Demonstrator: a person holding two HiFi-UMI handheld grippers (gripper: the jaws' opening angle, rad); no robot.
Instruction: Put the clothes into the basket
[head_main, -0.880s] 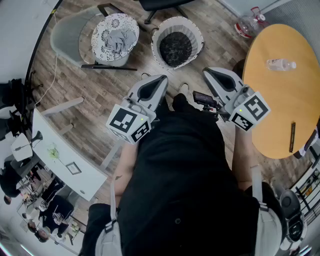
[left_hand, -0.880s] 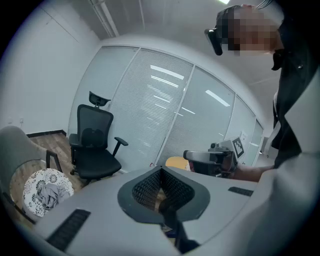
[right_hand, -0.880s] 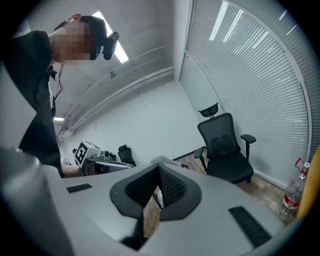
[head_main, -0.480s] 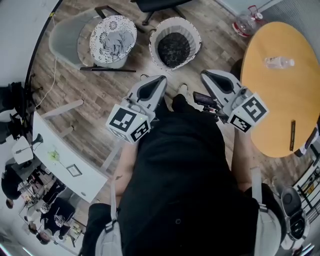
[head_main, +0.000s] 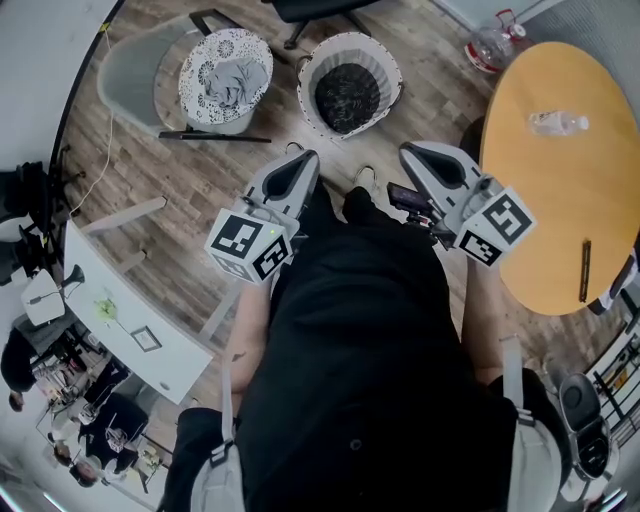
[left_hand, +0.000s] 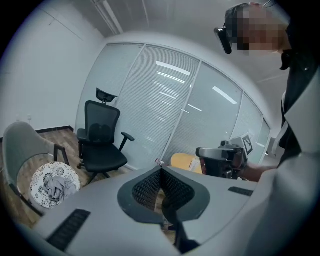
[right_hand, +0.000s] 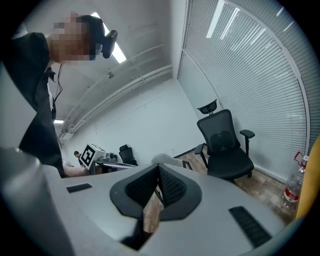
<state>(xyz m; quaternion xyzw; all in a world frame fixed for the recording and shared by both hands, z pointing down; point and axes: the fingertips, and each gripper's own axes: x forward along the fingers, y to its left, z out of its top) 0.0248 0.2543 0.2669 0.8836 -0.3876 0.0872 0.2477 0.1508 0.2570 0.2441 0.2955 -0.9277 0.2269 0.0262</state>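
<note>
Both grippers are held level in front of the person's black top (head_main: 350, 330), pointing out over the wood floor (head_main: 190, 190) and well apart from each other. Left gripper (head_main: 306, 158): jaws pressed together at the tips, nothing between them, as the left gripper view shows (left_hand: 161, 171). Right gripper (head_main: 408, 152): jaws also closed tip to tip and empty (right_hand: 159, 169), with only floor showing through the gap behind the tips. Neither touches any cloth.

Ahead of the left gripper, well apart from it, a patterned basket (head_main: 200, 60) sits on the seat of a grey chair (head_main: 125, 65). A grey garment (head_main: 235, 82) lies crumpled inside that basket; it also shows low on the left in the left gripper view (left_hand: 54, 186). Just beside it, ahead and between the two grippers, a white basket (head_main: 388, 75) stands on the floor. It holds a dark heap (head_main: 349, 98), possibly dark clothes, but the head view is too coarse to be sure.

A black office chair (head_main: 320, 8) stands past the baskets at the far edge of the floor and is plain in both gripper views (left_hand: 100, 142) (right_hand: 225, 145).

To the right of the right gripper is a round table (head_main: 560, 200). A plastic bottle (head_main: 558, 125) lies near its far edge and a dark stick (head_main: 585, 272) near its near right edge. A clear water jug (head_main: 495, 45) stands on the floor beyond the table's far edge.
</note>
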